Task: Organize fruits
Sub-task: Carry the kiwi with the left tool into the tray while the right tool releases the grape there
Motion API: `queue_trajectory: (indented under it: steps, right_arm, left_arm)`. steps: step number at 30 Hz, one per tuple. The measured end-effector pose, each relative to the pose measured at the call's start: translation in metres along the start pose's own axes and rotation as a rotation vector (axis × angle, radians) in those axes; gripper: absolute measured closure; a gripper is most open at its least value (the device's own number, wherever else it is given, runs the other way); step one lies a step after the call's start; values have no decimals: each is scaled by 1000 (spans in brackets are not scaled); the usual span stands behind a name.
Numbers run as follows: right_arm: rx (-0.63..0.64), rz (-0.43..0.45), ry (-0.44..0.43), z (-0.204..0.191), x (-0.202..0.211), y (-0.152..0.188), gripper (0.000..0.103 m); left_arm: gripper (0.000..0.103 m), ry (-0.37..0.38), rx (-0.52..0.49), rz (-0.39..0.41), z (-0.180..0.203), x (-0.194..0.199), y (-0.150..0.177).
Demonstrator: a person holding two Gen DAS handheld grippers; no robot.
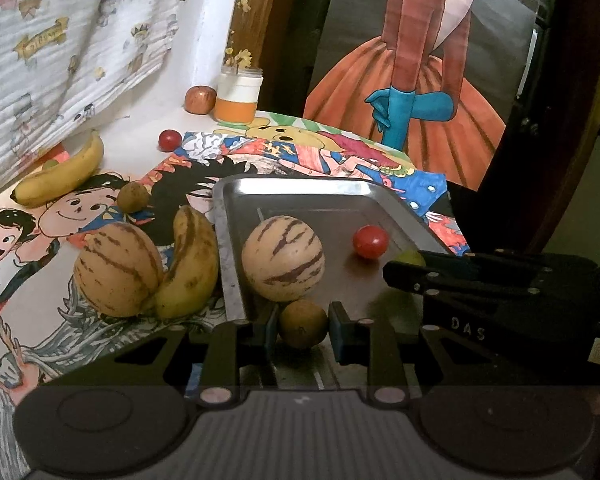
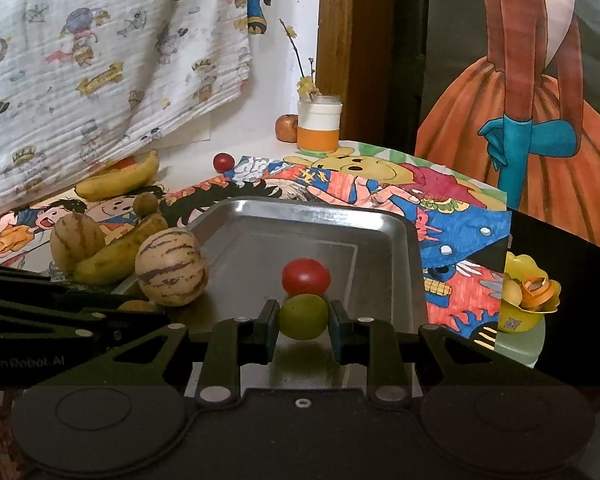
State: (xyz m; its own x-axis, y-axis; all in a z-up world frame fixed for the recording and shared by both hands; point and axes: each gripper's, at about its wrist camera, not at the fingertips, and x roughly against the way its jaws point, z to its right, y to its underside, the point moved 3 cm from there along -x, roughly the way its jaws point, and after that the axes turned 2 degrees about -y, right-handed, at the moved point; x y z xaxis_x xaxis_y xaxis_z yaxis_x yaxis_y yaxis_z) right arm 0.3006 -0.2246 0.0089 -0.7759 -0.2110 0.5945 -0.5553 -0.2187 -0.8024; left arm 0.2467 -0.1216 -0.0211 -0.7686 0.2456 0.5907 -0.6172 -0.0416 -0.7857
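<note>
- A small brown fruit (image 1: 303,323) is bracketed by the left gripper (image 1: 303,330) over the near edge of the metal tray (image 1: 236,264); a slight gap shows at the right finger, so a firm hold cannot be confirmed.
- A green fruit (image 2: 303,317) is pinched between the fingers of the right gripper (image 2: 303,320), just in front of a red tomato (image 2: 306,277).
- Both fruits should be lowered onto the tray floor before release, clear of the striped melon (image 1: 283,257), so that rolling is avoided.
- Bananas, another melon and further small fruits are left on the counter (image 1: 140,120).
</note>
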Motion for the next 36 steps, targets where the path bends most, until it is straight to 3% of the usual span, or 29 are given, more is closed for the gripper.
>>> queue_trajectory:
  steps: [20, 22, 24, 31, 36]
  right_arm:
    - [-7, -11, 15, 0, 0, 1, 73]
    - [-20, -4, 13, 1, 4, 1, 68]
    - [-33, 9, 14, 2, 8, 2, 57]
    - [-65, 58, 31, 2, 28, -1, 43]
    - [-90, 95, 40, 2, 44, -4, 30]
  left_arm:
    - [73, 3, 32, -12, -4, 1, -1]
    - [72, 3, 31, -8, -4, 2, -1]
    - [70, 5, 37, -7, -5, 4, -2]
    - [62, 8, 51, 16, -4, 18, -4]
    - [46, -9, 72, 56, -9, 34, -7]
